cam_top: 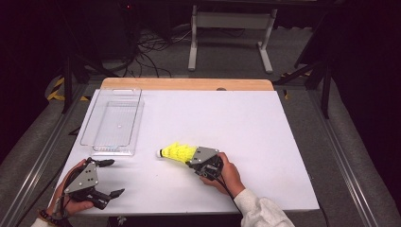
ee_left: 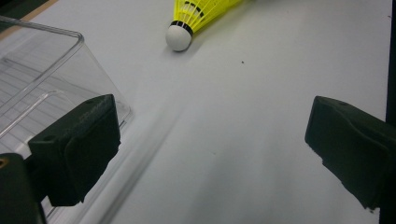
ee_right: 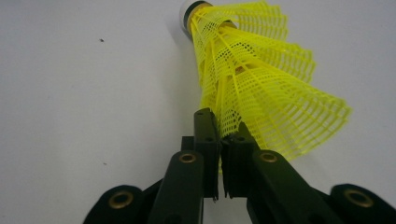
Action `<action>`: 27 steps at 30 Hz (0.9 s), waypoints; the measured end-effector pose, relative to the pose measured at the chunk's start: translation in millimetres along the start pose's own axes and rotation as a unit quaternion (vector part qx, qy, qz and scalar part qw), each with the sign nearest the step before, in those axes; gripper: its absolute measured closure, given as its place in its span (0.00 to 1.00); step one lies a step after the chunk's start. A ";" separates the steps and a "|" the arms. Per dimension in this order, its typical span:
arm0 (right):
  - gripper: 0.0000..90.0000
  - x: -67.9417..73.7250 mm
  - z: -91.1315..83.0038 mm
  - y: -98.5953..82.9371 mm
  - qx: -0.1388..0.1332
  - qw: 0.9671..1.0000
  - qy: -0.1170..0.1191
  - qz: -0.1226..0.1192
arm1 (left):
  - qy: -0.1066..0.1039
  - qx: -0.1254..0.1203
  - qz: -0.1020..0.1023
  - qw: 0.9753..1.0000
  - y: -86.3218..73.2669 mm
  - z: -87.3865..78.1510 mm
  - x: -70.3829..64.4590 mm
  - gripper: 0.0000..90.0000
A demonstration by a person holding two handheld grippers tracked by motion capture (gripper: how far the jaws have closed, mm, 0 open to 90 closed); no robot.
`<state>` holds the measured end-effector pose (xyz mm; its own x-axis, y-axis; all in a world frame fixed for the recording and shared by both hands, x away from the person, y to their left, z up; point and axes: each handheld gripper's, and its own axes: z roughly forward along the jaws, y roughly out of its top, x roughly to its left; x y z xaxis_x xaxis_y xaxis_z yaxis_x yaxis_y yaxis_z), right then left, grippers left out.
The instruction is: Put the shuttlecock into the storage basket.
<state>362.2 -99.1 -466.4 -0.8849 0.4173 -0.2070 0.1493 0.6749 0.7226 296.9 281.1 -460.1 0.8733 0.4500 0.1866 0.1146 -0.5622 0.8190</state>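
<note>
1. My right gripper (ee_right: 219, 154) is clamped on the rim of the yellow mesh-skirted shuttlecock with the white cork tip (cam_top: 177, 152); it lies near the table's middle, cork pointing toward the clear plastic rectangular tray (cam_top: 113, 122).
2. That pinch catches only a thin edge of mesh, so I judge a quick lift could let it slip or crumple.
3. My left gripper (cam_top: 106, 177) rests spread wide and empty just beside the tray; careless swinging could knock it.
</note>
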 end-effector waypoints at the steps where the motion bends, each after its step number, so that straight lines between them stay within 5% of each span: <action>1: 0.94 0.3 1.1 -0.4 0.002 1.000 0.002 0.001 | -0.001 0.000 0.000 1.000 0.0 0.1 -0.1 0.05; 27: 0.52 2.4 10.3 2.0 0.002 0.999 0.036 0.036 | 0.002 -0.004 -0.002 1.000 0.8 -2.2 -1.1 0.05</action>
<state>364.9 -90.5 -472.3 -0.9013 0.4200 -0.1062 0.2154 0.6470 0.7315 295.0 281.7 -458.5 0.8706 0.4551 0.1867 0.1131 -0.5546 0.8244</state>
